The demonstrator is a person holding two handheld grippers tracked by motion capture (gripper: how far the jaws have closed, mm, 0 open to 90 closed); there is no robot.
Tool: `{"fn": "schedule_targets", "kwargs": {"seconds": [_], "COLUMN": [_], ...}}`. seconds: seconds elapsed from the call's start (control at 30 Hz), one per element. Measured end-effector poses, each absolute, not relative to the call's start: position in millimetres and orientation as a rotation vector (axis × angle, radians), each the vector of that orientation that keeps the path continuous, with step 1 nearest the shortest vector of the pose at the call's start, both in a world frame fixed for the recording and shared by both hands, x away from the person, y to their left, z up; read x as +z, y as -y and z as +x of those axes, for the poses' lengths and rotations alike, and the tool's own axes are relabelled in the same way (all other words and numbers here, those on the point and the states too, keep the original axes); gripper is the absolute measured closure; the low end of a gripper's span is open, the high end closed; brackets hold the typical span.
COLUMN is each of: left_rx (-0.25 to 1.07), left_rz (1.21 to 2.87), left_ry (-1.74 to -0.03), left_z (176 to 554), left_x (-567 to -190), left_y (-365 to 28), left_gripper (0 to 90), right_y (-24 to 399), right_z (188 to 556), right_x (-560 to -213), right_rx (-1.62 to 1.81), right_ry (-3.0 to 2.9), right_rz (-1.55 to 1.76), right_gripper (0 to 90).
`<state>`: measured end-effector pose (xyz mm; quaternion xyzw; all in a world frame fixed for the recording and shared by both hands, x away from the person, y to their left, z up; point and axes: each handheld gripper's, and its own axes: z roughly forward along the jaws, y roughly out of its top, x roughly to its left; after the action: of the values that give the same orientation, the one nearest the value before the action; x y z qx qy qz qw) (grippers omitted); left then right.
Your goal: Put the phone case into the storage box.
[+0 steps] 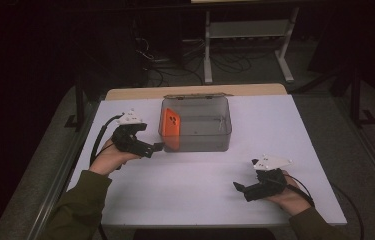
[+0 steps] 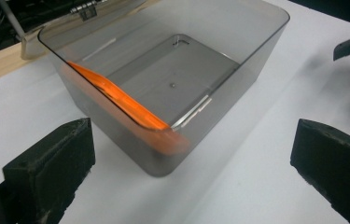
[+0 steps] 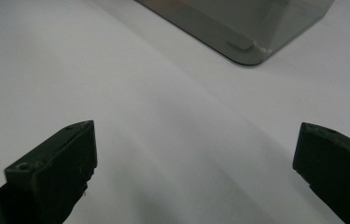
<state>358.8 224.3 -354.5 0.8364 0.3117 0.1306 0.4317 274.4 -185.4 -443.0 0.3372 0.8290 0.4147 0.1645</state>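
Left gripper: jaws wide apart, empty, tips just beside the near left corner of the box. Right gripper: jaws wide apart, empty, over bare white table, well apart from the box.

Smoky clear plastic box: open-topped, rounded corners, mid-table. Orange flat piece: leans against its left inner wall.

Left gripper view: orange piece's top edge, hinge on far rim. Right gripper view: one box corner.
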Motion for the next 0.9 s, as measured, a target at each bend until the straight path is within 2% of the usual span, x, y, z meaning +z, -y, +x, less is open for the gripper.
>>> {"fn": "schedule_targets", "kwargs": {"seconds": [0.9], "left_rx": [0.343], "left_rz": [2.042], "left_ry": [-0.776], "left_z": [320.2], "left_x": [-405.2], "left_y": [-245.1], "left_gripper": [0.0], "right_y": [185.2], "right_z": [274.9], "right_x": [-443.6], "right_rx": [1.177], "right_ry": [-2.363], "right_rz": [0.963], "right_gripper": [0.0]}}
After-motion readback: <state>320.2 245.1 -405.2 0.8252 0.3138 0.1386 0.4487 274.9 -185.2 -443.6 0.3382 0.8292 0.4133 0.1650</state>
